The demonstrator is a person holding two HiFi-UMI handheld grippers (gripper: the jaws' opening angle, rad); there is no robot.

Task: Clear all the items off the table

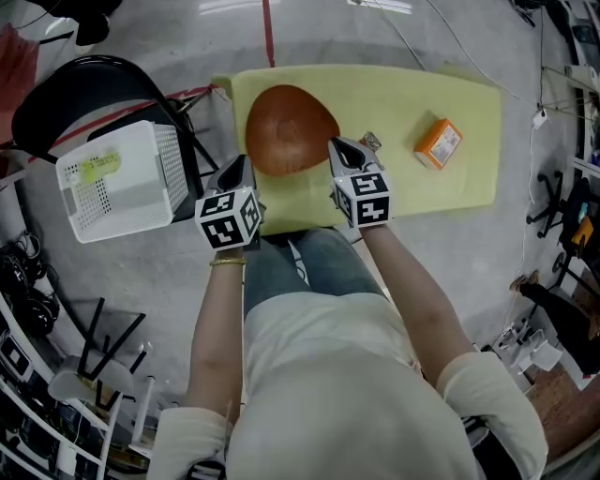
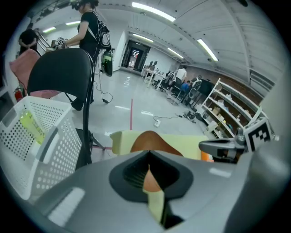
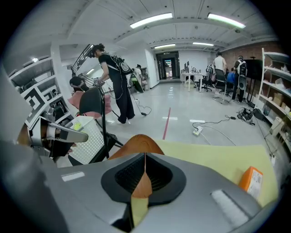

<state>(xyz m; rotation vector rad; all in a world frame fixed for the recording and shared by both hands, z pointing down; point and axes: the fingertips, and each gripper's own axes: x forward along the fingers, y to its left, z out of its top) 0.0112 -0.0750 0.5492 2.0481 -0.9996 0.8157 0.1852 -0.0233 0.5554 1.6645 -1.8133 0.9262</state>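
On the yellow table [image 1: 469, 183] lie a brown wooden bowl [image 1: 291, 129], upside down by the look of its domed back, near the left end, and an orange box [image 1: 438, 142] well apart from it toward the right. A small dark item [image 1: 371, 142] (too small to identify) sits between them, just beside the right gripper [image 1: 338, 144].

Both grippers flank the bowl from the near edge. The left gripper [image 1: 240, 162] points at its lower left rim and the right one at its right rim; whether either touches the bowl cannot be told. Each gripper's own view shows its jaws pressed together with nothing between them, only bowl and table showing through the slit.

Left of the table stands a black chair [image 1: 75, 94] with a white perforated basket [image 1: 131, 192] on its seat, holding a yellow-green object [image 1: 98, 167]. A red tape line [image 1: 269, 28] runs across the grey floor beyond the table. Farther off, the gripper views show standing people [image 3: 113, 77], desks and shelving [image 2: 227, 113].
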